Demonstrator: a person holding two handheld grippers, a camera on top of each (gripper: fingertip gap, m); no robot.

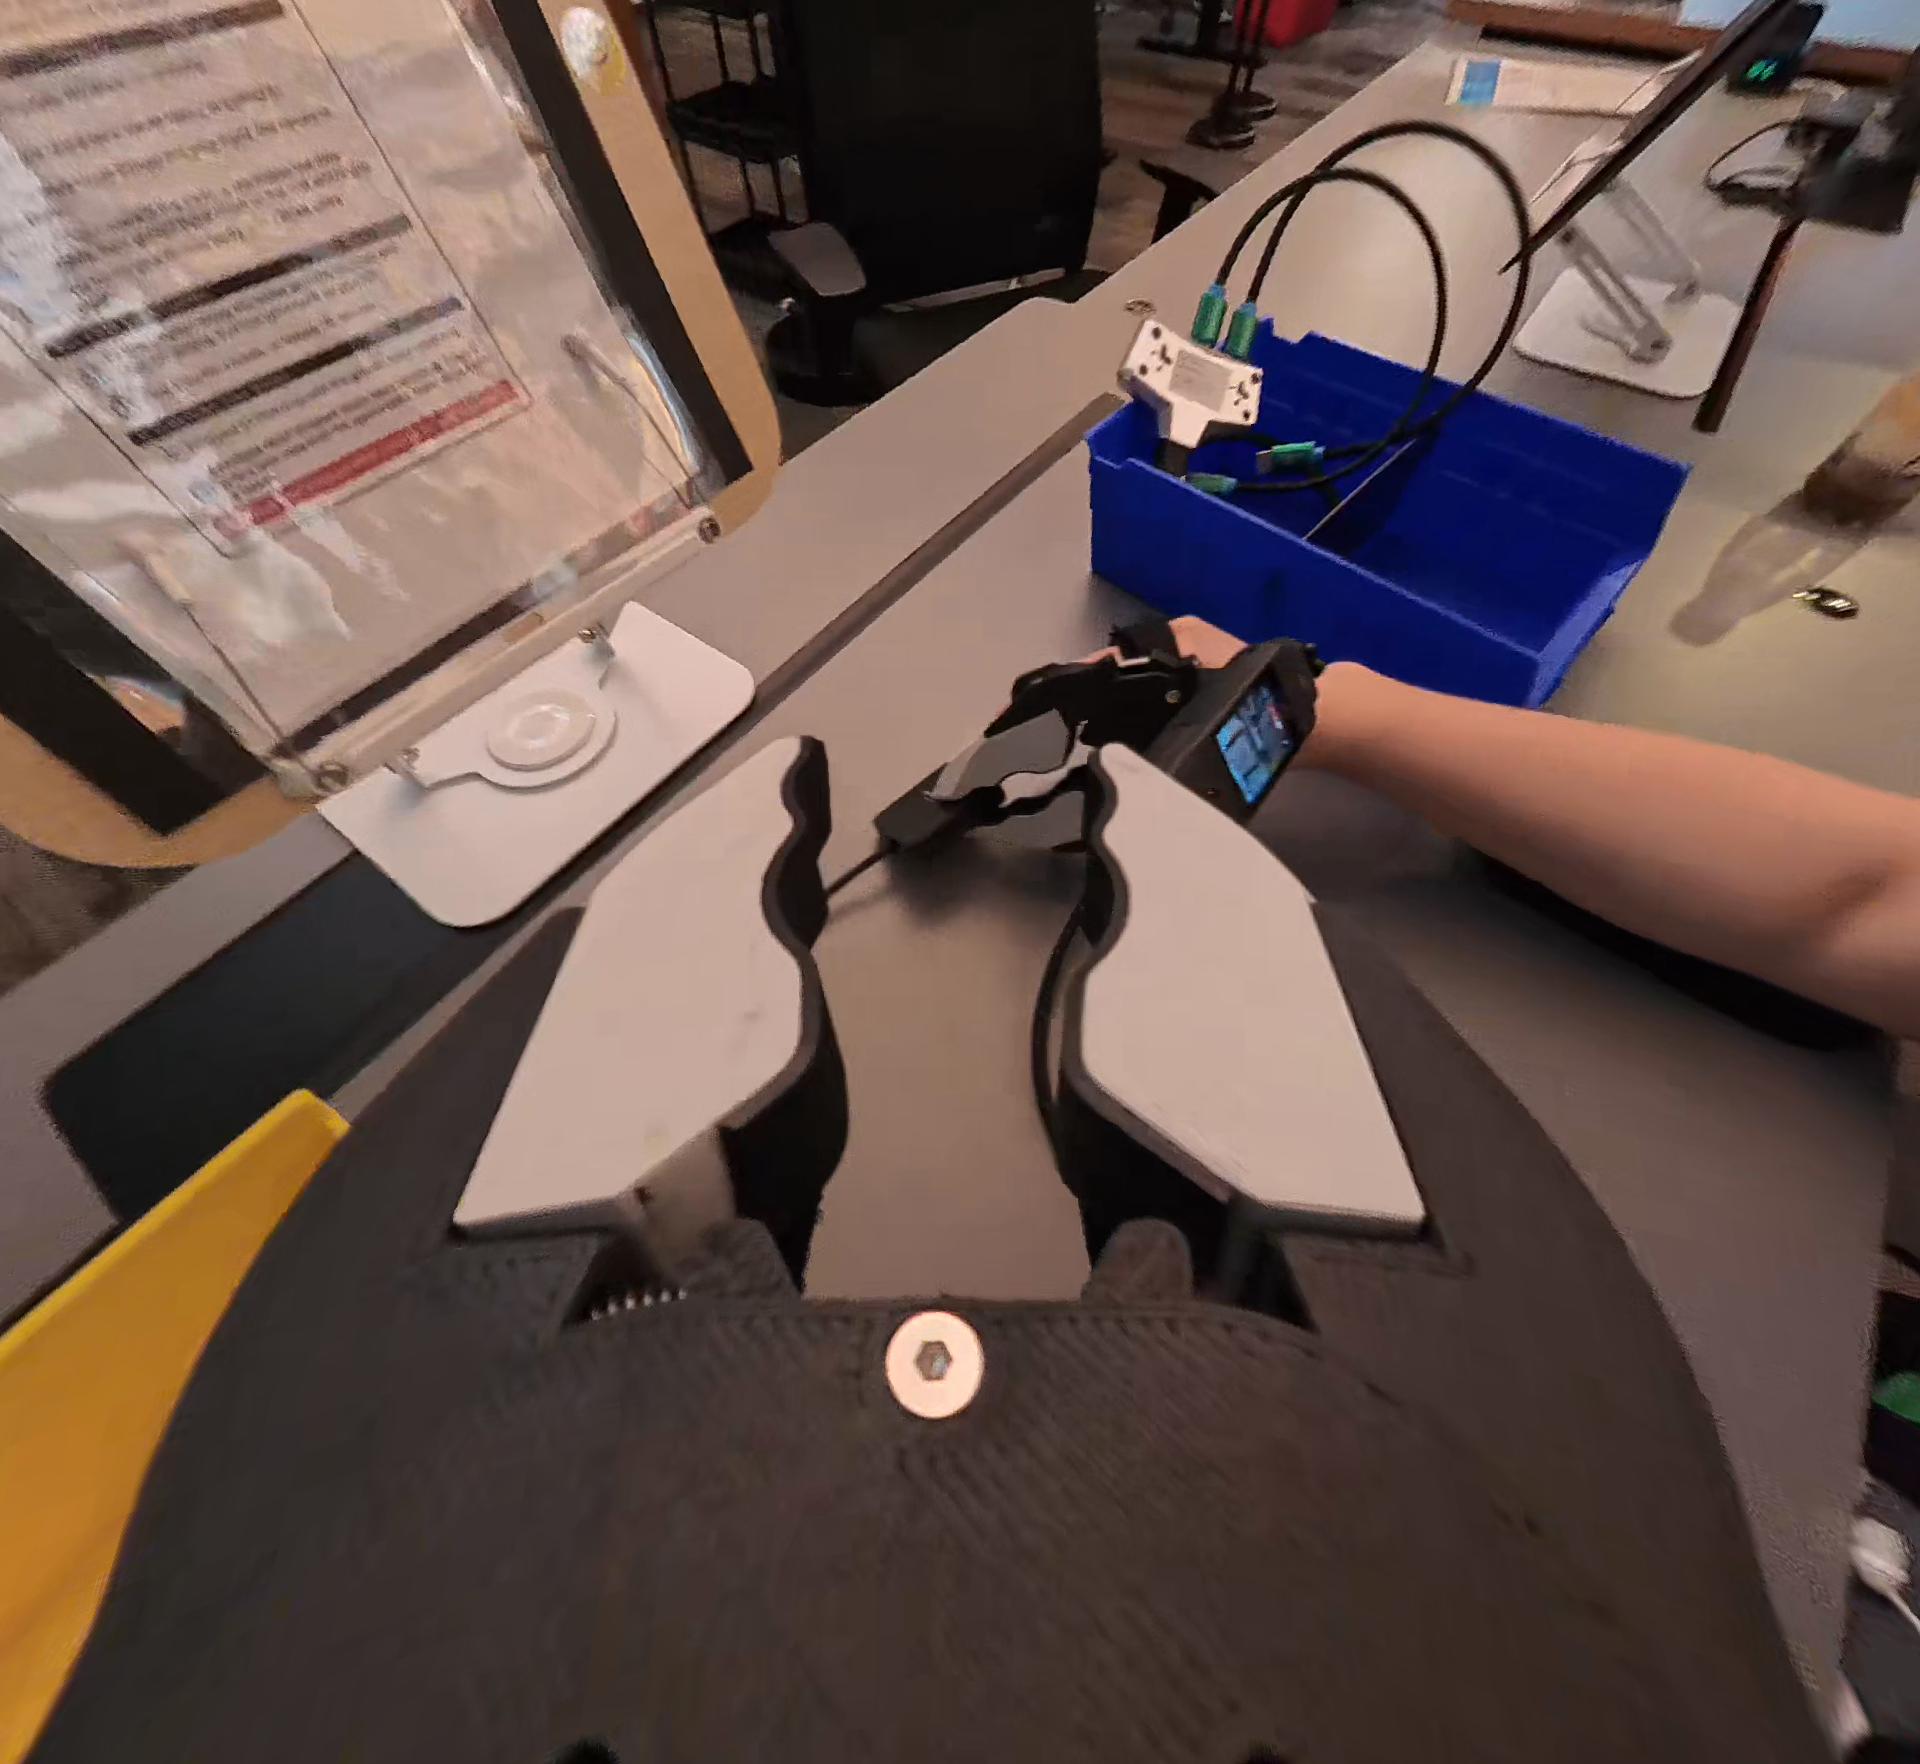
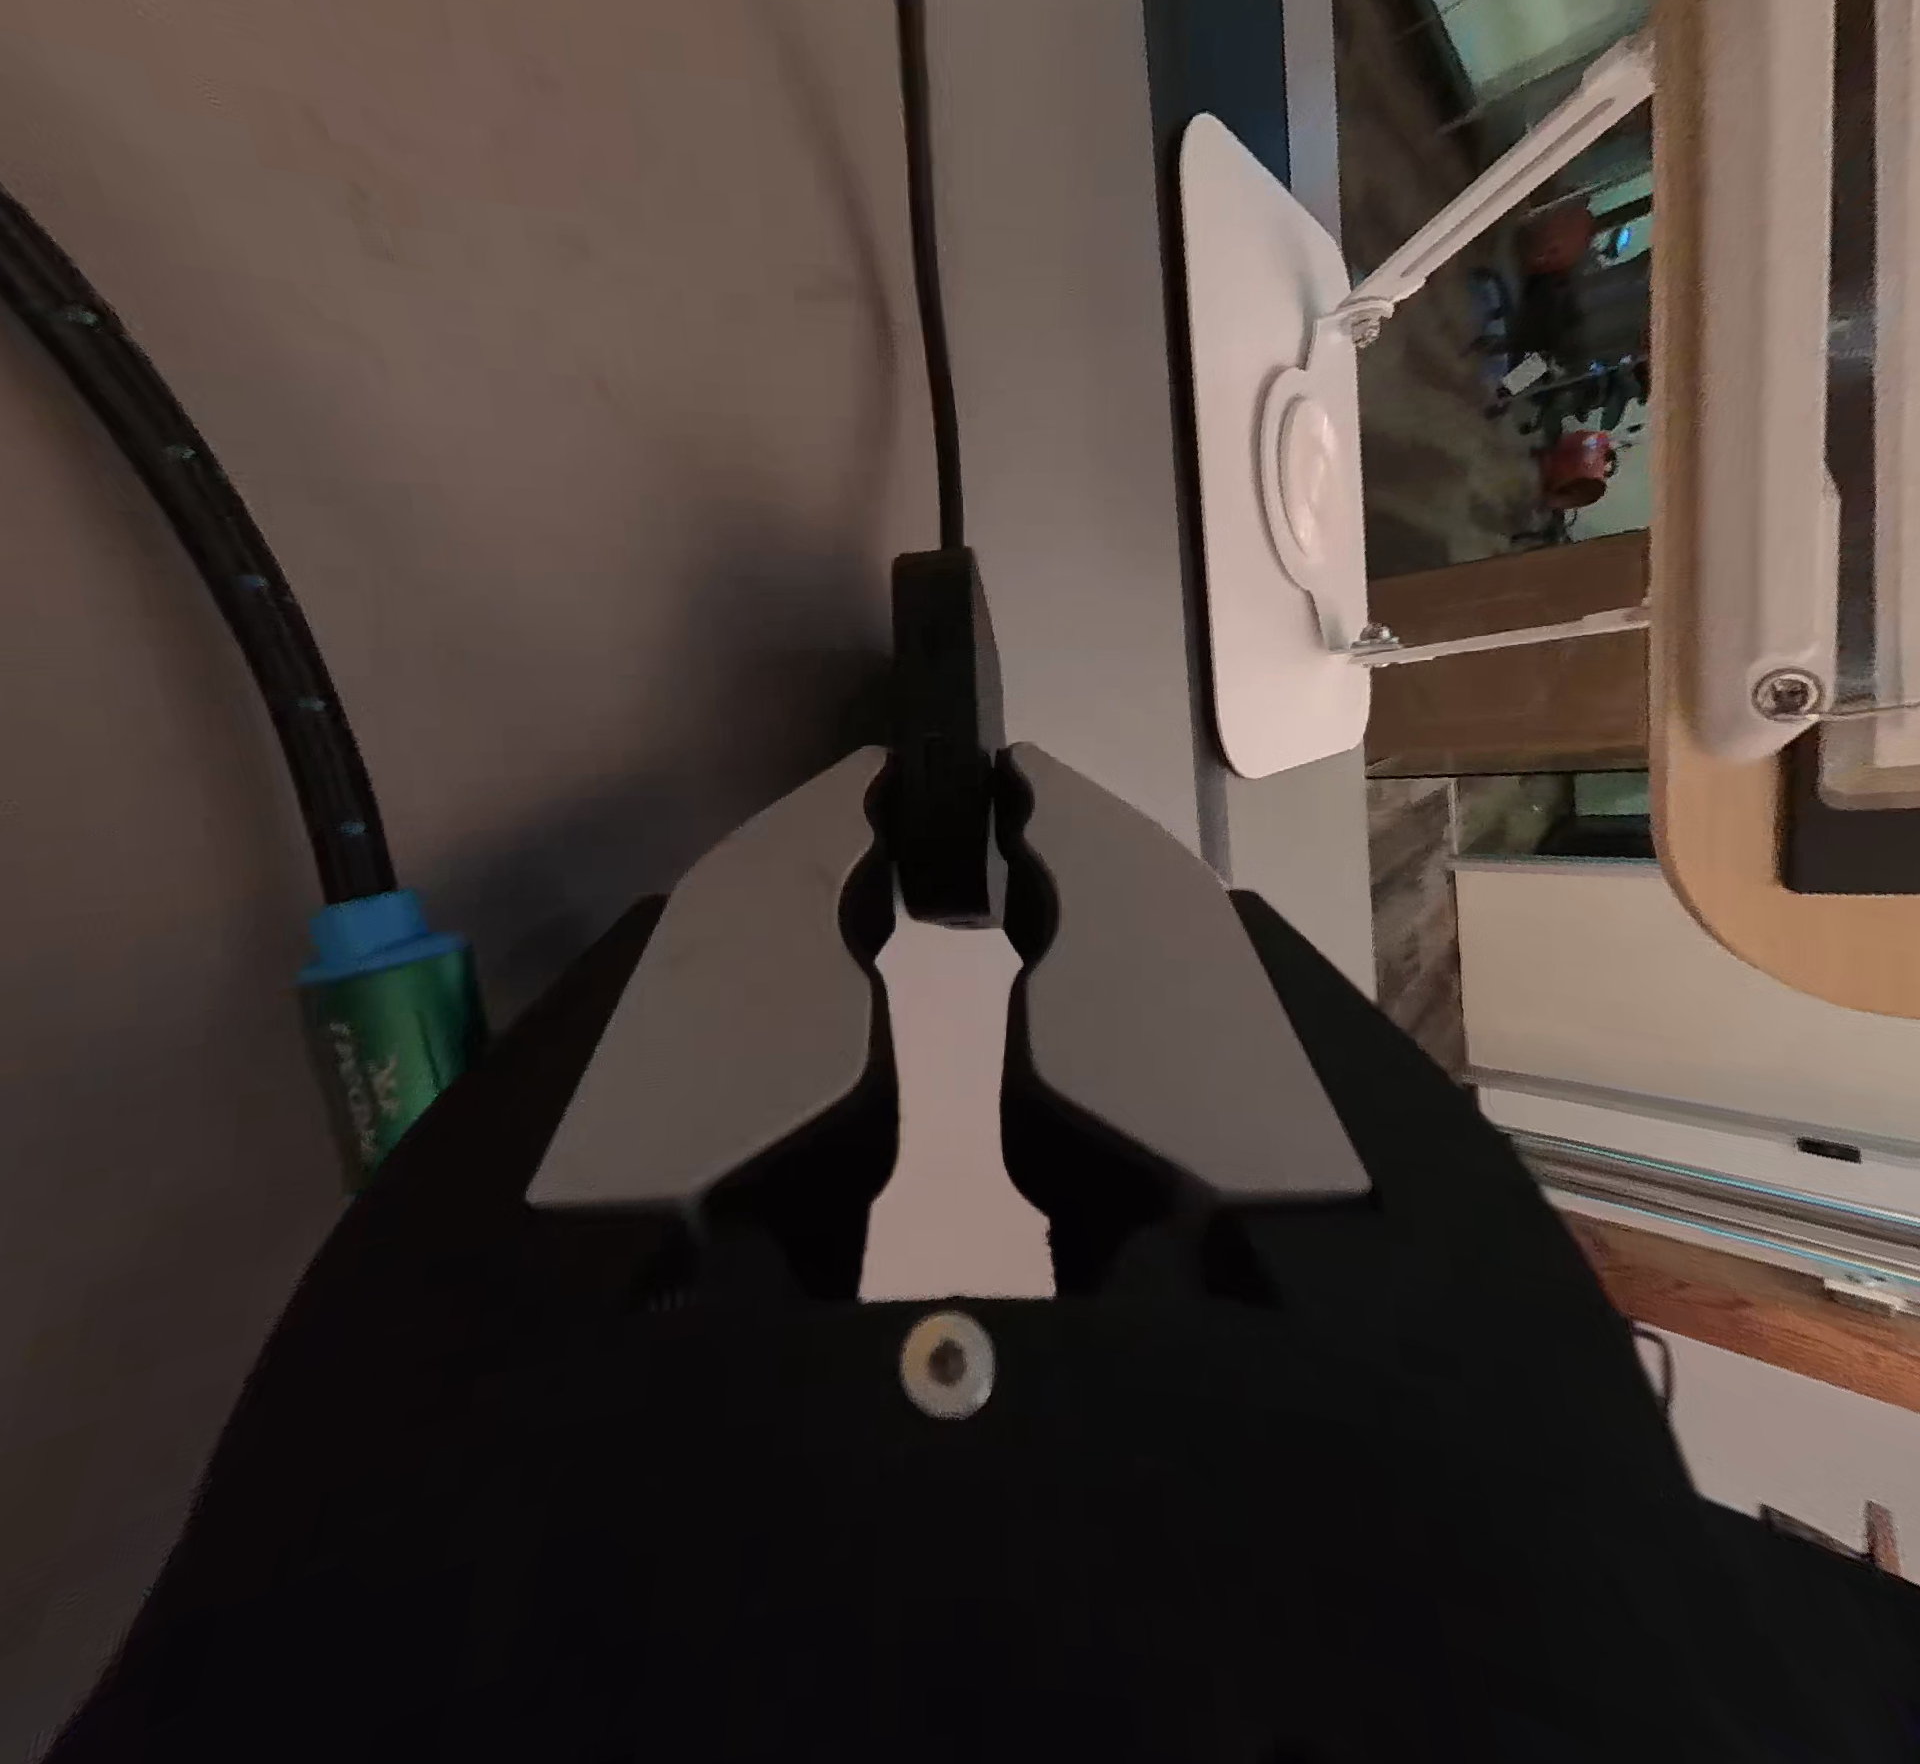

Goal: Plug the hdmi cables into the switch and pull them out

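Observation:
My right gripper (image 2: 940,779) is shut on a flat black switch box (image 2: 935,665), held edge-on, with a thin black cable (image 2: 925,260) running away from it. A braided HDMI cable (image 2: 208,519) with a green plug (image 2: 384,1018) lies to its left. In the left wrist view my left gripper (image 1: 954,805) is open and holds nothing. The right gripper (image 1: 1039,738) holds the black box (image 1: 920,815) just past my left fingertips, low over the grey table (image 1: 935,592). A white switch (image 1: 1190,384) with two green plugs (image 1: 1226,322) in it stands at the near corner of a blue bin (image 1: 1351,571).
A sheet holder on a white base plate (image 1: 540,758) stands close on the left and also shows in the right wrist view (image 2: 1268,467). A yellow object (image 1: 156,1351) is at the lower left. A person's forearm (image 1: 1610,841) reaches in from the right. Another white stand (image 1: 1621,332) is beyond the bin.

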